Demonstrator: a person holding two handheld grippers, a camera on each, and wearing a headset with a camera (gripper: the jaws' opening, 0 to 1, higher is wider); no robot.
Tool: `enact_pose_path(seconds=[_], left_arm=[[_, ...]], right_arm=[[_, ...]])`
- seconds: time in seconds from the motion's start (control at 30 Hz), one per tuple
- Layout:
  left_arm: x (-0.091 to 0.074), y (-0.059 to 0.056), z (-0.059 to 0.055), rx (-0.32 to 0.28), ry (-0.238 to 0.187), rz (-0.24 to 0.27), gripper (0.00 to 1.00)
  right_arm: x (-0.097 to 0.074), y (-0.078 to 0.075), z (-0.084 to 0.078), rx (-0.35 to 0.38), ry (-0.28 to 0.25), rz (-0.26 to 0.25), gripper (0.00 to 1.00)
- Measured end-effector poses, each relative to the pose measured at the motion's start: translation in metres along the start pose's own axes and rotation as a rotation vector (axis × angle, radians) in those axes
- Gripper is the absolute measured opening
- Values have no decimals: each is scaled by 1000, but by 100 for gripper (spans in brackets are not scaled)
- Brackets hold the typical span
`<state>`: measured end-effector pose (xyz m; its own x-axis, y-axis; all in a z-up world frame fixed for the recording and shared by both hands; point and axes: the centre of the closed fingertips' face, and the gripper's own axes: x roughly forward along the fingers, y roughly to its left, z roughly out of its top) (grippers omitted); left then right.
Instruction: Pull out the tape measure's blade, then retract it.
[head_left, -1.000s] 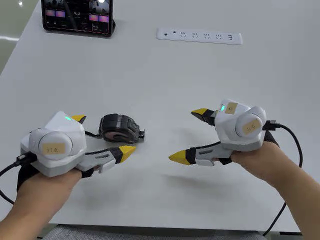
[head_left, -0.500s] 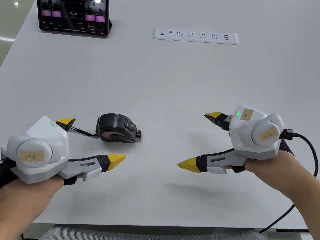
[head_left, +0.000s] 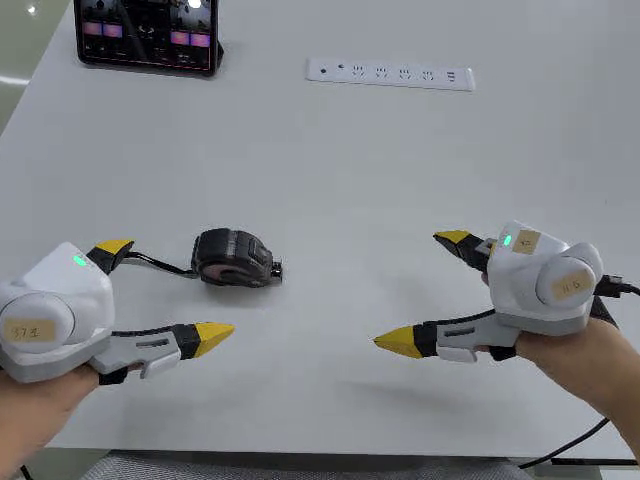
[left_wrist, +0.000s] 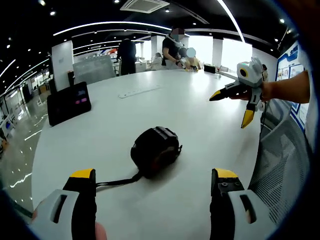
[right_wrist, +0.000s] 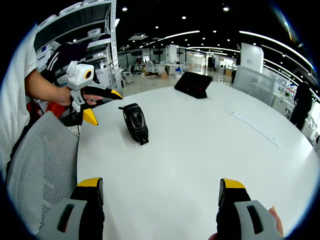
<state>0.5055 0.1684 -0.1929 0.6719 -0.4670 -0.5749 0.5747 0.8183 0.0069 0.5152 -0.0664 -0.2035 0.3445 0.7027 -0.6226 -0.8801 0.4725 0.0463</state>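
The left gripper (head_left: 165, 290) is held with its jaws wide apart and nothing between them. In the head view its body is cut off by the left edge of the frame, and the hand beneath it is only partly seen. The right gripper (head_left: 423, 290) is likewise held with its jaws wide apart and nothing gripped. Its cable (head_left: 575, 440) leaves the frame at the bottom edge.

The tape measure (head_left: 236, 258) lies on the white table (head_left: 330, 150), just ahead of the left gripper and well apart from the right gripper. In the left gripper view it is seen ahead of the two jaw tips and clear of both. A thin dark strap (head_left: 160, 264) runs from the case toward the farther jaw tip of the left gripper; it cannot be determined whether strap and jaw touch. A small dark tab projects from the end of the case that faces the right gripper. It is too small to be identified as the blade's hook.

At the far side of the table, a power strip (head_left: 388, 73) lies flat. A dark screen (head_left: 148, 30) is propped upright there, its top cut off by the frame edge and its display too small to be read. A grey mesh chair (right_wrist: 40, 165) stands at the near edge of the table. Standing people (left_wrist: 126, 52) are seen beyond the table in the left gripper view, too distant for detail.
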Motion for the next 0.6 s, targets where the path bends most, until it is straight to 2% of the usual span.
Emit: enact_pose_path(seconds=[0.37, 0.6], left_arm=[[-8, 1, -4, 22, 10, -24, 98], [-13, 4, -7, 22, 17, -37, 99]], right_arm=[[-17, -3, -7, 24, -9, -17, 97], [-22, 1, -13, 44, -11, -10, 99]])
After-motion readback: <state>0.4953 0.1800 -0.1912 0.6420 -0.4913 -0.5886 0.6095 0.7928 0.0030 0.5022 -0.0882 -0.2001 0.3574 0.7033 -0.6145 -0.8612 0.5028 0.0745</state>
